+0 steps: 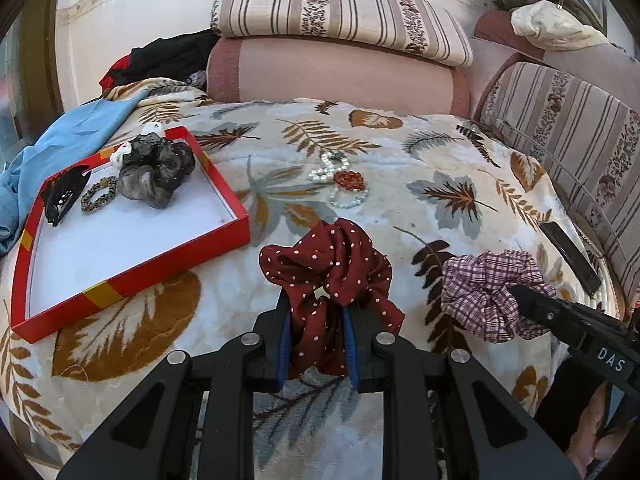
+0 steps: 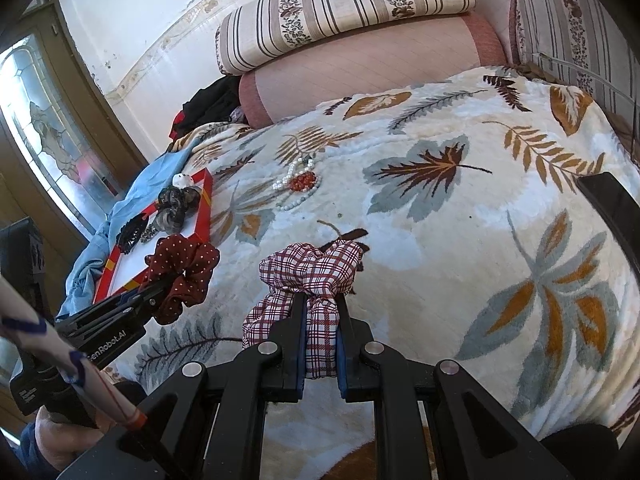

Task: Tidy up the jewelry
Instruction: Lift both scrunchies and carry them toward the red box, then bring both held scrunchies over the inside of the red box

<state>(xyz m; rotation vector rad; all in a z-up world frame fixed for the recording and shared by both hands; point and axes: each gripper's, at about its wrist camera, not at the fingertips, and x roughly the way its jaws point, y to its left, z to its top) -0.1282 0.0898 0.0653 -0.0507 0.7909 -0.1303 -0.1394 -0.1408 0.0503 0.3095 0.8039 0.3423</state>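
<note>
My left gripper, clenching the dotted scrunchie, sits nearer the red tray, which lies up-left; my right gripper clamps the plaid scrunchie.

Three scrunchies, one red tray, two striped cushions.

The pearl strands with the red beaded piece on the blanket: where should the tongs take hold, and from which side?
Judging by its pose, grip the red beaded cluster where the pearl strands meet, coming down from above. It lies flat on the soft blanket, and thin loops would likely slip. Both tongs are now full.
</note>
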